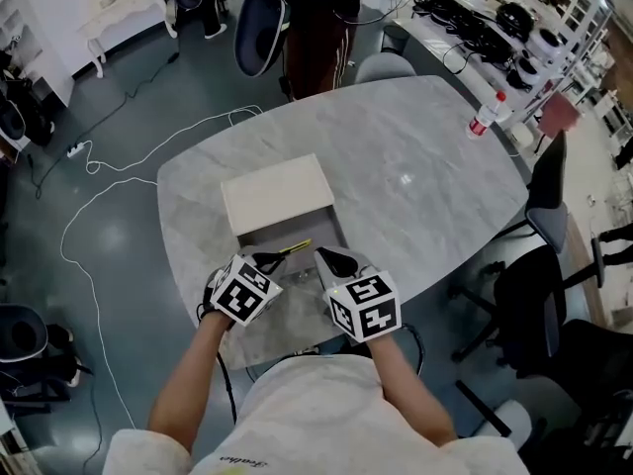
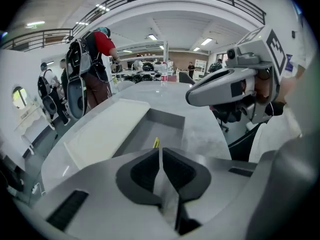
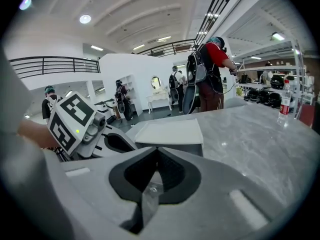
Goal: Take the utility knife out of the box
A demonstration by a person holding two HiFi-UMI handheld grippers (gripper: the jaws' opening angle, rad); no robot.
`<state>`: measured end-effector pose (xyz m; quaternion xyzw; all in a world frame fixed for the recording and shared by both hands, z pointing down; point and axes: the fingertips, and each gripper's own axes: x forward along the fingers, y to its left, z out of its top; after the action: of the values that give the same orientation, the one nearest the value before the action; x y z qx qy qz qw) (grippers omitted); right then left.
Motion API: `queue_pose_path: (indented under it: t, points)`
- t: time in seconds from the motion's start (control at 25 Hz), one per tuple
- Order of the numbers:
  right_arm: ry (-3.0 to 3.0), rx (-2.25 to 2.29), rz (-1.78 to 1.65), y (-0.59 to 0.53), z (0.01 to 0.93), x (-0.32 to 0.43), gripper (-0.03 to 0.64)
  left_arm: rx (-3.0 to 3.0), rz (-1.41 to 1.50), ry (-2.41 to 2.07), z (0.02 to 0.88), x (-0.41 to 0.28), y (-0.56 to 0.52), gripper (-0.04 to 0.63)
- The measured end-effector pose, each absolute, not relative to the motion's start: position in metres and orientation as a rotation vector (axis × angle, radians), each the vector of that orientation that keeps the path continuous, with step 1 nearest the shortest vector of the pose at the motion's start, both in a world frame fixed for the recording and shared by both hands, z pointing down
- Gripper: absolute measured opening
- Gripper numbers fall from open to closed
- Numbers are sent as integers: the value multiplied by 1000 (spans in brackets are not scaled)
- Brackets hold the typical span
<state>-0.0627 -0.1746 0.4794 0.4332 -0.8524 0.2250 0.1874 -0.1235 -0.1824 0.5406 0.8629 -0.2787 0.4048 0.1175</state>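
Your left hand-held gripper [image 1: 267, 262] and right hand-held gripper [image 1: 334, 261] both have jaws pressed together, empty. Just beyond the left one, the yellow utility knife [image 1: 297, 248] lies inside the open box [image 1: 277, 196] on the bench [image 1: 415, 166].

Open box [image 1: 318, 234] just ahead of left fingers [image 1: 267, 259] and right fingers [image 1: 334, 261], clear from above. Lid [image 1: 277, 194] slid back, blocking far half. Side walls hemming utility knife [image 1: 298, 246], just ahead between both. Bare table [image 1: 425, 176] beyond, free. Bottle [image 1: 484, 119] well off to right.
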Motion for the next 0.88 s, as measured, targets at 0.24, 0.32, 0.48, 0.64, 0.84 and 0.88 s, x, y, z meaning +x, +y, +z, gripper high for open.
queue_pose_path:
  t: [0.24,0.32,0.48,0.64,0.84,0.88]
  points:
    - [-2419,1172,627,-184,488,-58,5,2504,1312,-743,561,-119,-187,21]
    - [-2433,1136,626,-189,491,-59,5,2489,1350,-743,566,-120,-190,21]
    - [-2462,1053,622,-198,492,-61,5,2452,1410,-746,574,-121,-195,21]
    - [-2478,1002,614,-207,492,-53,5,2426,1459,-740,582,-115,-199,23]
    - [-2497,960,616,-217,495,-42,5,2373,1540,-713,595,-111,-201,23]
    - [-2501,951,612,-218,494,-41,5,2365,1558,-706,597,-110,-201,25]
